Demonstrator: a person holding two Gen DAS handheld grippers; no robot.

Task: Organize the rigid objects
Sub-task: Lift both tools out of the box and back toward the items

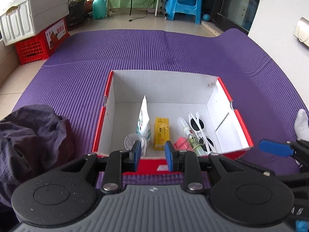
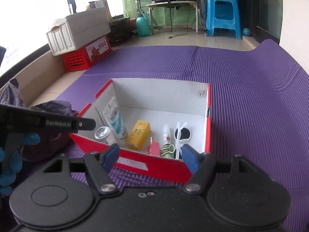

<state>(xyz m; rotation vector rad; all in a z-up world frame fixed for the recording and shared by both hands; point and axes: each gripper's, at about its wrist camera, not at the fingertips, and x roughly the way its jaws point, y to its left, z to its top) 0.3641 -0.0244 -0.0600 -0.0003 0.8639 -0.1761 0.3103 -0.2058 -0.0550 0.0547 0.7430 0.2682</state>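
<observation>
A red box with a white inside sits on the purple mat. In it lie a white tube, a yellow carton, a clear jar, a pink item, a small bottle with a clip and white sunglasses. My left gripper is open and empty at the box's near wall. My right gripper is open and empty over the near wall.
A dark cloth bundle lies left of the box. The purple mat spreads all around. A red crate with a white bin stands far left; a blue stool and a teal bottle stand at the back.
</observation>
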